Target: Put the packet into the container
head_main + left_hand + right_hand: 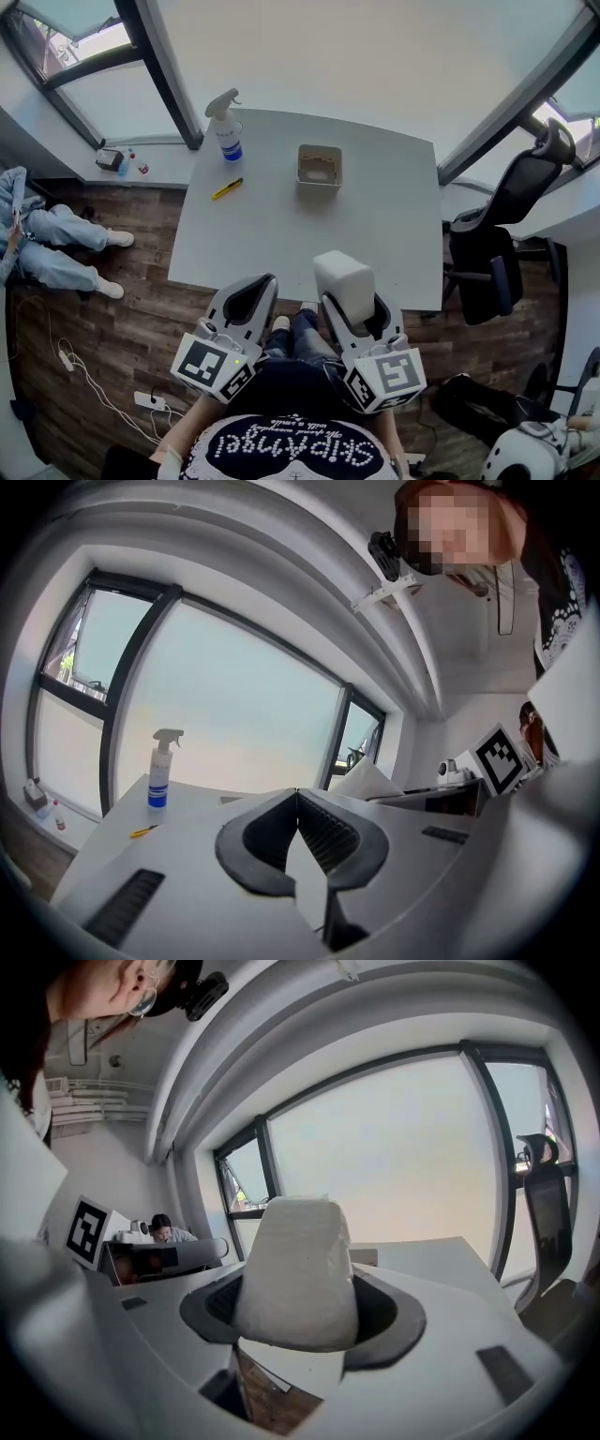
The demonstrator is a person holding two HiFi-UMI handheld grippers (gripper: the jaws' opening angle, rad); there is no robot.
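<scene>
My right gripper (349, 298) is shut on a white packet (343, 276), which fills the space between its jaws and stands up from them (300, 1274). It hangs at the table's near edge, right of centre. The container (320, 166), a small square beige tub, sits open on the far half of the grey table (272, 234); only its edge (364, 1256) peeks out behind the packet in the right gripper view. My left gripper (246, 298) hovers beside the right one, shut, with its jaw tips meeting and nothing between them (297, 796).
A spray bottle (225, 127) stands at the table's far left corner, with a yellow pen (227, 188) lying near it. A black office chair (506, 234) is at the right. A seated person's legs (56, 246) are on the floor at the left.
</scene>
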